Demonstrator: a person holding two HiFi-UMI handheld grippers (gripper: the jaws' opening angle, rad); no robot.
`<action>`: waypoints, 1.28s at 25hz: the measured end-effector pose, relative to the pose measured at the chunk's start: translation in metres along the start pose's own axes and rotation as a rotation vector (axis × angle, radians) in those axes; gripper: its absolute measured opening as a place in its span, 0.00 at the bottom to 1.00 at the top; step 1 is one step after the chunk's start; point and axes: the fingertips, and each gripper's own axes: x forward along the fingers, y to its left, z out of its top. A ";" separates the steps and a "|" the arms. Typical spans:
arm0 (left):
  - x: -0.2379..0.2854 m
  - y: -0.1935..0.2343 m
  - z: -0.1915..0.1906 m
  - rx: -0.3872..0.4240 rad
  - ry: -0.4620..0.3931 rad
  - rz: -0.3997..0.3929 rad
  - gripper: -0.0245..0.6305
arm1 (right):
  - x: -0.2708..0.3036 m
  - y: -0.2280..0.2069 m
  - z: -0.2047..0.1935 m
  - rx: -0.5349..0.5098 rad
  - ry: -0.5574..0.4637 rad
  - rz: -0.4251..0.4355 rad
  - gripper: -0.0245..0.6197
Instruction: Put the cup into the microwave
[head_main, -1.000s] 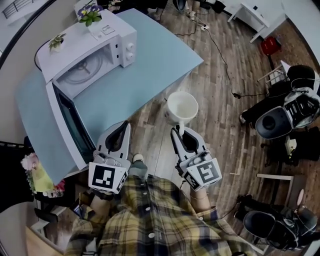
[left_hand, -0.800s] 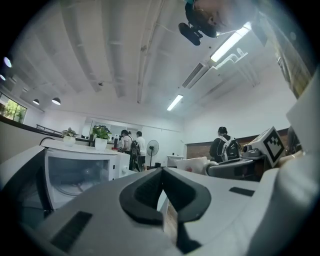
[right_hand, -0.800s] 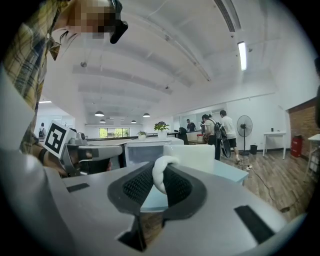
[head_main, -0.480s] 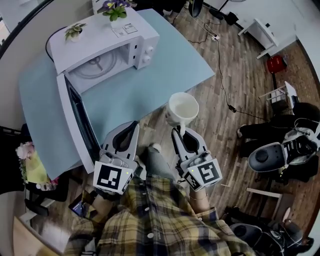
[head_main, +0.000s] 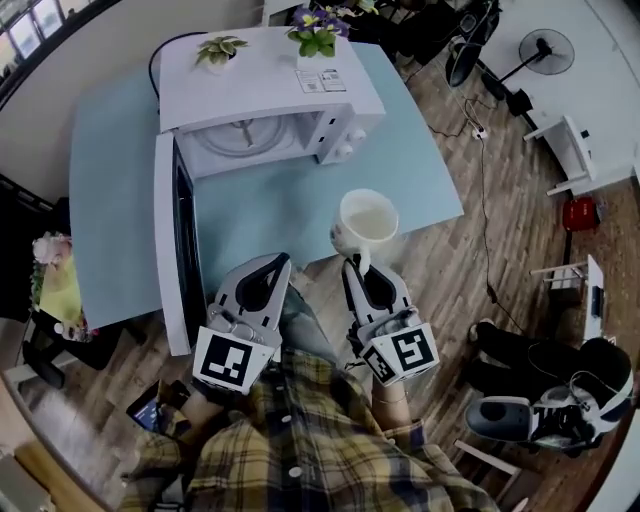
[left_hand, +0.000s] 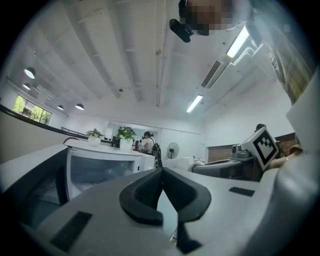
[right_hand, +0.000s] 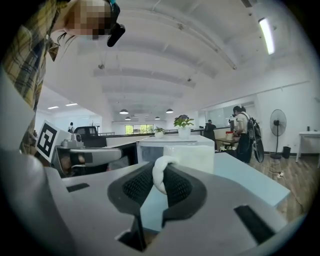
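Nearest: checked yellow shirt at the bottom of the head view, both tools held out in front.

Left gripper (head_main: 279, 262): jaws pressed together at the tips, nothing between them. It hangs just in front of the lower end of the open white microwave door (head_main: 172, 250).

Right gripper (head_main: 358, 263): jaws pinch the handle of the white ceramic cup (head_main: 365, 222). Its own view shows the looped handle clamped between the ribbed pads, with the cup body beyond. The pinch looks the same as a second ago.

Change over the last second: the cup was over the wooden floor (head_main: 490, 260), beside the table's corner. It now hangs over the near edge of the light blue table (head_main: 110, 200), clear of the top. The white microwave (head_main: 260, 95) has swung from upper left to almost dead ahead.

Judgement: the approach is lined up, and carrying is largely done. What remains is the reach into the cavity and the release.

Containers:
- Cup: upright, mouth up, inside pale and apparently empty.
- Microwave: door fully open on its left side. The cavity holds only the round glass turntable (head_main: 245, 135), so there is room for the cup.
- Microwave roof: two small potted plants (head_main: 222, 50), one with purple flowers.
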 end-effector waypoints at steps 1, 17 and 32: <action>0.004 0.005 0.000 0.001 -0.002 0.025 0.03 | 0.009 -0.004 0.000 -0.003 0.001 0.025 0.13; 0.035 0.093 0.022 0.017 -0.054 0.530 0.03 | 0.139 -0.035 0.026 -0.065 0.016 0.487 0.13; 0.027 0.123 0.027 0.046 -0.091 0.808 0.03 | 0.172 -0.022 0.019 -0.087 0.028 0.797 0.12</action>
